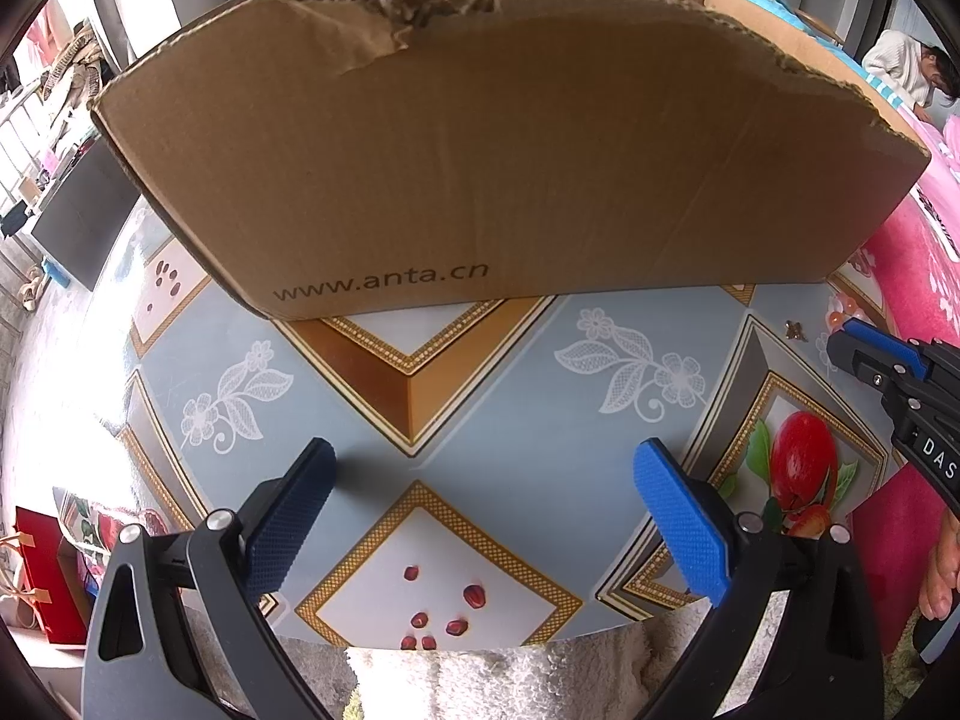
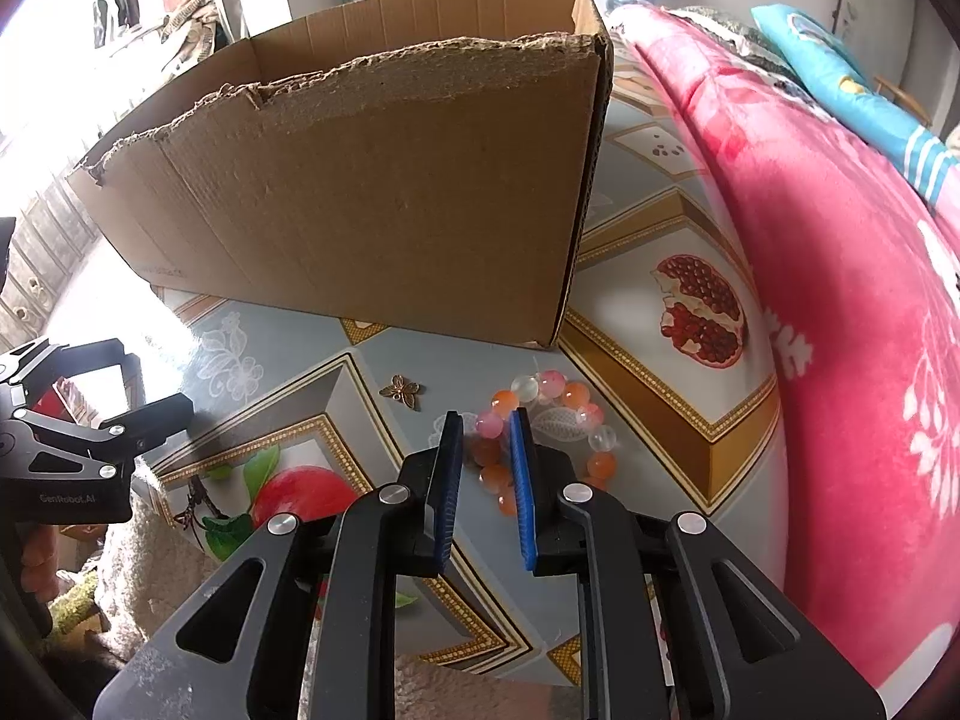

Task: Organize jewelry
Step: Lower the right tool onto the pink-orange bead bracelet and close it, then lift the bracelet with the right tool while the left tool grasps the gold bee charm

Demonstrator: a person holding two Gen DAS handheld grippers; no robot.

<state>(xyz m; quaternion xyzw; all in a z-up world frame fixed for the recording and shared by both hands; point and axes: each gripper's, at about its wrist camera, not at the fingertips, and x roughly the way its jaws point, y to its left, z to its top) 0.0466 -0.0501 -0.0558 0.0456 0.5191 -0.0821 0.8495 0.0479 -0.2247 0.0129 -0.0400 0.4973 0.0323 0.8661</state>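
Note:
A bracelet of pink, orange and clear beads (image 2: 558, 414) lies on the patterned table, just right of a small bronze flower charm (image 2: 401, 391). My right gripper (image 2: 486, 441) hovers over the bracelet's near left side, its jaws narrowly apart with beads showing in the gap; no grip shows. An open cardboard box (image 2: 372, 204) with a torn rim stands behind them. In the left wrist view my left gripper (image 1: 486, 474) is wide open and empty over the table, facing the box (image 1: 492, 180). The charm (image 1: 795, 331) and my right gripper (image 1: 873, 360) show at far right.
The table (image 1: 510, 420) carries a fruit-and-flower print. A pink blanket (image 2: 840, 330) borders it on the right. A fluffy white cloth (image 1: 480, 684) lies along the near edge. A person (image 1: 906, 66) sits at the far right.

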